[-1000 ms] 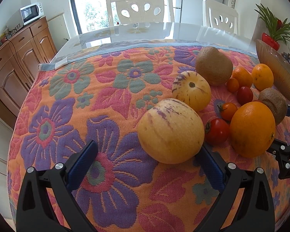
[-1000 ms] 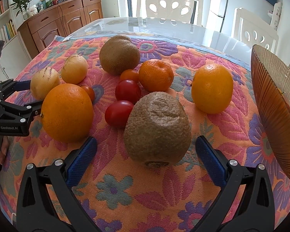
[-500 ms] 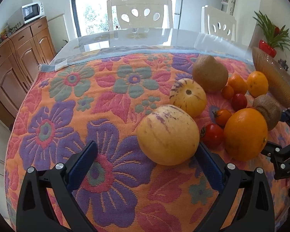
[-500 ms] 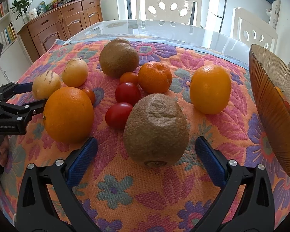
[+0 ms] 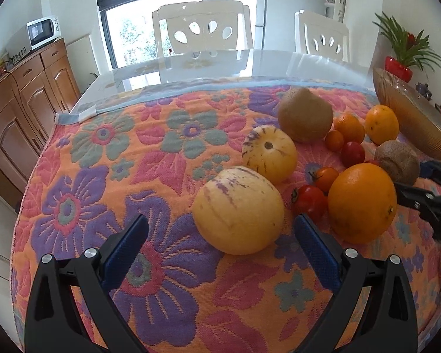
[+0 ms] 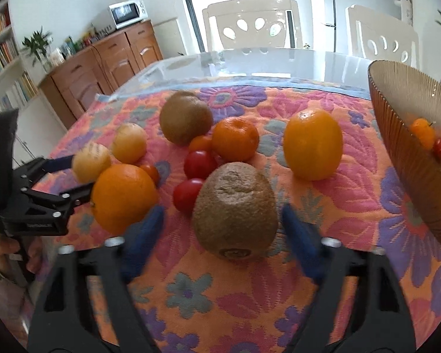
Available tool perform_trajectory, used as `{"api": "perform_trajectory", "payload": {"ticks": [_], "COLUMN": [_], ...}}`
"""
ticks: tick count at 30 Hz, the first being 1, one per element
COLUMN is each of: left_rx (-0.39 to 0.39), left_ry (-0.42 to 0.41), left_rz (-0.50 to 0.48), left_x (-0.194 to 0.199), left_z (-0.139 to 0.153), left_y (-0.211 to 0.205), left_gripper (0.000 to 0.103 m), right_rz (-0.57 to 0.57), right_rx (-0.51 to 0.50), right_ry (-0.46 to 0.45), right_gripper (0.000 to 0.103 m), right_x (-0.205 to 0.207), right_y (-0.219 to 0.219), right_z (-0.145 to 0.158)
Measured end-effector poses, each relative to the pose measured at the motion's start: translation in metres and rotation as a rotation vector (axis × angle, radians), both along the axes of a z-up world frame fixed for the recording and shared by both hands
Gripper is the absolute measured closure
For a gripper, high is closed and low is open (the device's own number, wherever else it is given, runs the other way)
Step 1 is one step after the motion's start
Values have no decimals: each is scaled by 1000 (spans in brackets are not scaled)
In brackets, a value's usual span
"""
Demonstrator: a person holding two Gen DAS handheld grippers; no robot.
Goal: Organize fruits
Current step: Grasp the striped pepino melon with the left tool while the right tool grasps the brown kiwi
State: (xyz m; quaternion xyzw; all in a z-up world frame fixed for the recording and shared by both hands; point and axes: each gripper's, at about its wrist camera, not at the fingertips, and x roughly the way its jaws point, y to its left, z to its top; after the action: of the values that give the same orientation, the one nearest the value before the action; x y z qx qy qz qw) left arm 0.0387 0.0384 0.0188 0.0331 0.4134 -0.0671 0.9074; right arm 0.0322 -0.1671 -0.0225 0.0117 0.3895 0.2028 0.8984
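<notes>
A pale yellow, purple-streaked melon [image 5: 238,210] lies on the flowered cloth just ahead of my open left gripper [image 5: 220,244], between its blue pads without touching them. A second striped melon [image 5: 269,153] sits behind it. Beside them are a big orange [image 5: 363,201] and cherry tomatoes [image 5: 308,201]. My right gripper [image 6: 222,220] straddles a brown kiwi [image 6: 235,211]. Its blurred pads [image 6: 300,235] stand close to the kiwi's sides with small gaps showing. A ribbed amber bowl [image 6: 411,176] at the right holds two small tomatoes [image 6: 423,132].
More fruit lies behind the kiwi: an orange [image 6: 311,144], a mandarin [image 6: 235,138], a larger kiwi [image 6: 185,117] and several tomatoes [image 6: 200,163]. Beyond the cloth the glass table [image 5: 208,64] runs to white chairs. The cloth's left half [image 5: 103,147] carries no fruit. A hand holds the left gripper [image 6: 70,176].
My right gripper's jaws have narrowed around the kiwi and are blurred with motion. The left gripper has drawn back slightly from the striped melon, still open.
</notes>
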Motion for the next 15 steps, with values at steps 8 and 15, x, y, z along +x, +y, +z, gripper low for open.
{"api": "perform_trajectory", "payload": {"ticks": [8,15], "left_rx": [-18,-68], "left_ry": [-44,-69], "left_rz": [-44,-3], "left_x": [-7,-7], "left_z": [6,11], "left_y": [-5,6], "left_gripper": [48,49], "right_rz": [-31,-35], "right_rx": [96,120], "right_ry": [10,-2], "right_gripper": [52,53], "right_x": [1,-1], "right_y": [-17,-20], "right_z": [2,5]}}
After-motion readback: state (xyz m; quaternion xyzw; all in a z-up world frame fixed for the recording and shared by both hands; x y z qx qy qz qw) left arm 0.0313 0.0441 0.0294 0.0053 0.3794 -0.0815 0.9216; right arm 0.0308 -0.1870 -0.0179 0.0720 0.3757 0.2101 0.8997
